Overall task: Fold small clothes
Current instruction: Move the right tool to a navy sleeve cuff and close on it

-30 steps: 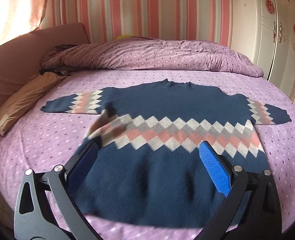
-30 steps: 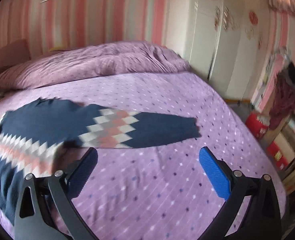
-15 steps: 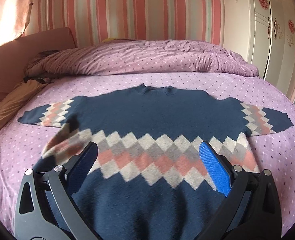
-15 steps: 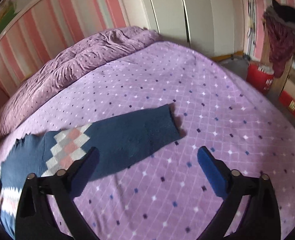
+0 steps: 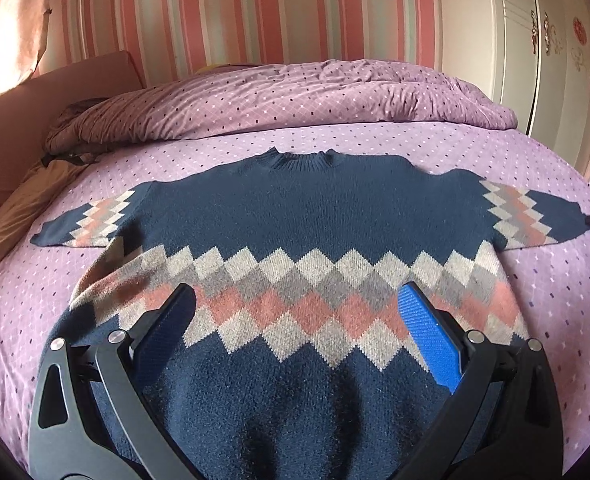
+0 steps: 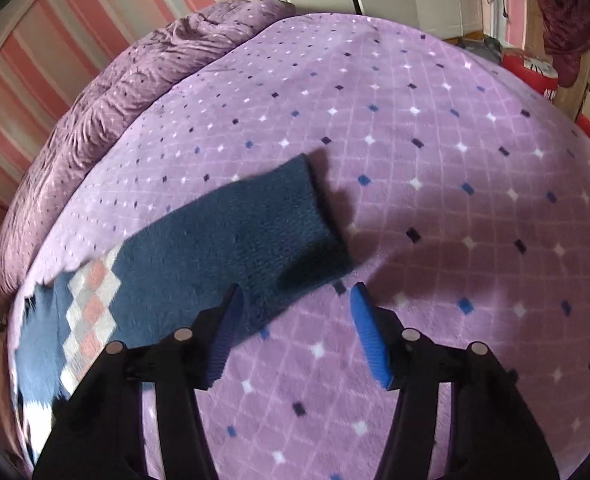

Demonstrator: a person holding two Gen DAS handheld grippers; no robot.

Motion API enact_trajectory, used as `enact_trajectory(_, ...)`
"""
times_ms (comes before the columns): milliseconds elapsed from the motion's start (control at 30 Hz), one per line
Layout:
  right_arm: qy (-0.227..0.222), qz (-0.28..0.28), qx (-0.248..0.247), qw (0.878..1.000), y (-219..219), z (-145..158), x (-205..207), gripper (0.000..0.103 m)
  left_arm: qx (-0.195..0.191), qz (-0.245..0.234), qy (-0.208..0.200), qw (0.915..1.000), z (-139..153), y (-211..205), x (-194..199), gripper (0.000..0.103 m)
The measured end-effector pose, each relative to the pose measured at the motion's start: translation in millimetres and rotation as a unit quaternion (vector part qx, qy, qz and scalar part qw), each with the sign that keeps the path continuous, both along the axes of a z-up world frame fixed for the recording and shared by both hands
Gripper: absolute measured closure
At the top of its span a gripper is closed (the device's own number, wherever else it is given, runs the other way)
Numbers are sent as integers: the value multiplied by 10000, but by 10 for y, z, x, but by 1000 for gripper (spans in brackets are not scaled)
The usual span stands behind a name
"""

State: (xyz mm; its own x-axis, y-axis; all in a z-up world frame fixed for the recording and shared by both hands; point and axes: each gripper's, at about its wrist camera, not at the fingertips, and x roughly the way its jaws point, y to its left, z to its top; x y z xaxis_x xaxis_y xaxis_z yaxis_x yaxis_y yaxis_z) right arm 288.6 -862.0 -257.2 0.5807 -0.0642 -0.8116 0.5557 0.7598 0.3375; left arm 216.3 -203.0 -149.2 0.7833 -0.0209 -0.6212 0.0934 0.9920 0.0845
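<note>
Reaching for the first fold, you have the sweater (image 5: 295, 216) spread flat on the bed (image 6: 435, 128) — your right gripper (image 6: 295, 300), jaws just narrowed yet gripping nothing, needs the sleeve cuff (image 6: 319, 220) pinched, while the left gripper (image 5: 295, 304) hovers wide.

Home bedrm: bed (image 5: 375, 136), duvet (image 5: 295, 96), wardrobe (image 5: 515, 40)

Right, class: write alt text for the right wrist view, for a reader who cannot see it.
The right gripper hovers over the cuff end of a navy sweater sleeve lying flat on a purple diamond-patterned bedspread; its jaws have just been closing, yet nothing is pinched. A rumpled purple duvet lies behind, by a pink-striped wall.
</note>
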Motion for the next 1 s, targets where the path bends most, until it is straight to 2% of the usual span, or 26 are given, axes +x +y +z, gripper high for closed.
enact_trajectory(233,14,-237,182,9996,-70,-138,91,52,52,31,61,10000,-60,31,19,3)
enact_trajectory(300,-56,-319,202,9993,-89,-152,79,58,68,44,67,9999,-78,45,18,3)
enact_trajectory(400,-101,-410,188,9989,-97,-170,80,61,72,35,83,9999,-94,47,10,3)
enact_trajectory(467,-136,-466,178,9987,-96,-167,75,68,70,25,87,9999,-100,47,-8,3)
enact_trajectory(567,-454,-749,778,9931,-191,-197,-12,70,81,17,76,9999,-89,52,-28,3)
enact_trajectory(600,-438,-808,821,9924,-197,-201,-28,70,81,20,68,9999,-79,60,-39,3)
enact_trajectory(667,-369,-792,820,9928,-126,-181,-38,55,96,20,41,9999,-63,73,-53,3)
enact_trajectory(700,-386,-745,790,9933,-86,-166,-36,40,112,28,26,9999,-59,78,-60,3)
enact_trajectory(733,-386,-605,666,9952,-6,-148,-1,34,115,44,17,9999,-56,84,-62,3)
enact_trajectory(833,-217,-447,144,9987,144,-168,127,32,138,52,70,9999,-69,88,-57,3)
enact_trajectory(867,-288,-512,112,9982,138,-175,137,34,181,41,59,9998,-64,74,-67,3)
enact_trajectory(900,-345,-572,101,9977,118,-177,159,45,209,32,37,9998,-54,65,-82,3)
enact_trajectory(933,-334,-687,26,9971,81,-172,180,69,229,29,18,9997,-47,66,-90,3)
enact_trajectory(967,-369,-729,25,9967,44,-166,190,86,248,22,3,9997,-41,62,-104,3)
enact_trajectory(1000,-437,-666,209,9966,-14,-174,216,88,249,9,9,9997,-42,67,-105,3)
